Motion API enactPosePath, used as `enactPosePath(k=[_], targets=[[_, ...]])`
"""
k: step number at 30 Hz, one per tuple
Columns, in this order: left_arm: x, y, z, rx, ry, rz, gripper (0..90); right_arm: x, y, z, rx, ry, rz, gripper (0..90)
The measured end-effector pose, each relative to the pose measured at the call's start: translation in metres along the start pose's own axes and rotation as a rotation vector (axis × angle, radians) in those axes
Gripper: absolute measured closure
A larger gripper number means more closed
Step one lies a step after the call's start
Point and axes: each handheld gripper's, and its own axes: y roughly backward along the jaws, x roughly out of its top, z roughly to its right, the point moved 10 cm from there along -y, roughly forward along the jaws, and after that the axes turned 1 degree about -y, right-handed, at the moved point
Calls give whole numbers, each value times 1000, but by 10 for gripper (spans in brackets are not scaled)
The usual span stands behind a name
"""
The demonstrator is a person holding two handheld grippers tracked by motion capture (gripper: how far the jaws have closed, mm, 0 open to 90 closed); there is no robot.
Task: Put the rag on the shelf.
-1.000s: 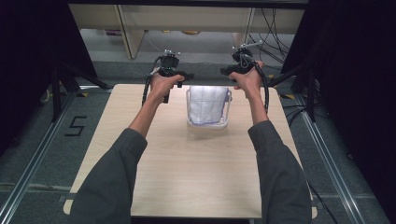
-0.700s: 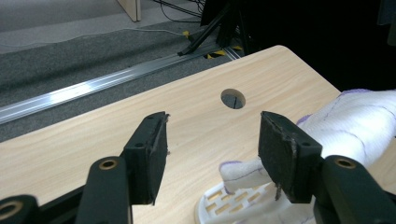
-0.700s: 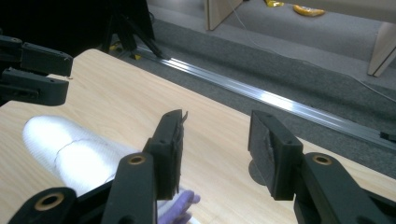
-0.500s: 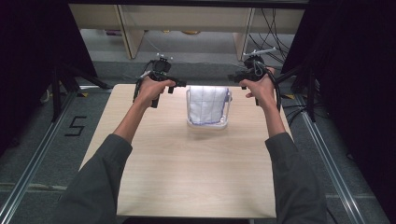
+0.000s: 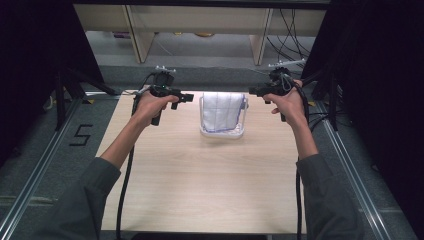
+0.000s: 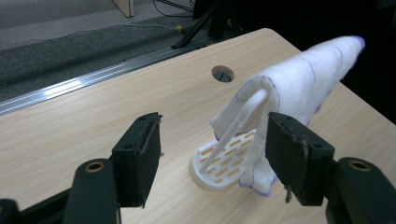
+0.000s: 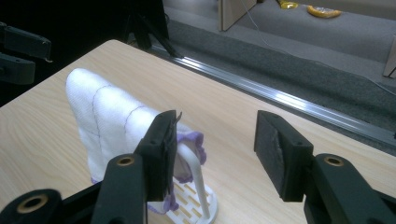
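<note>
While the white cloth [image 5: 223, 111] hangs draped over a white rack [image 5: 222, 132] at the upper middle of the high view, on the far part of the wooden table [image 5: 200, 185], the two tongs flank it from either side. At the left of that frame the left gripper [image 5: 186, 97] points toward the cloth and stands just beside it, apart from it; its jaws have just been opening and nothing lies between them. From the right, the right gripper [image 5: 254, 90] points inward, likewise near the rack and clear of it, its jaws also having just been opening and gaping on bare air. Seen in the left gripper view, the cloth [image 6: 299, 88] sits right of centre, behind the right jaw, over the slotted rack [image 6: 224, 161]. Seen in the right gripper view, the cloth [image 7: 107, 121] sits at the left, behind the left jaw.
</note>
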Motion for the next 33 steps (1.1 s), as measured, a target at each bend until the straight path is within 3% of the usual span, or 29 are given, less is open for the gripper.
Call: enactPosePath(k=[6, 12, 15, 16, 23, 24, 33], targets=[[-8, 6, 6, -15, -18, 1, 356, -7, 3, -4, 8, -18, 4, 474], [-15, 8, 12, -33, -22, 4, 339, -14, 6, -6, 15, -6, 3, 451], [-19, 9, 19, -60, -3, 14, 326, -16, 9, -9, 18, -12, 3, 435], [-19, 9, 19, -60, -3, 14, 316, -16, 10, -8, 14, 11, 12, 425], [-30, 14, 27, -69, -13, 25, 301, -23, 15, -18, 40, 0, 17, 400], [-37, 16, 31, -71, -29, 12, 301, -25, 17, -20, 39, 3, 25, 398], [-55, 23, 52, -112, -47, 28, 298, -36, 21, -32, 59, 11, 29, 379]])
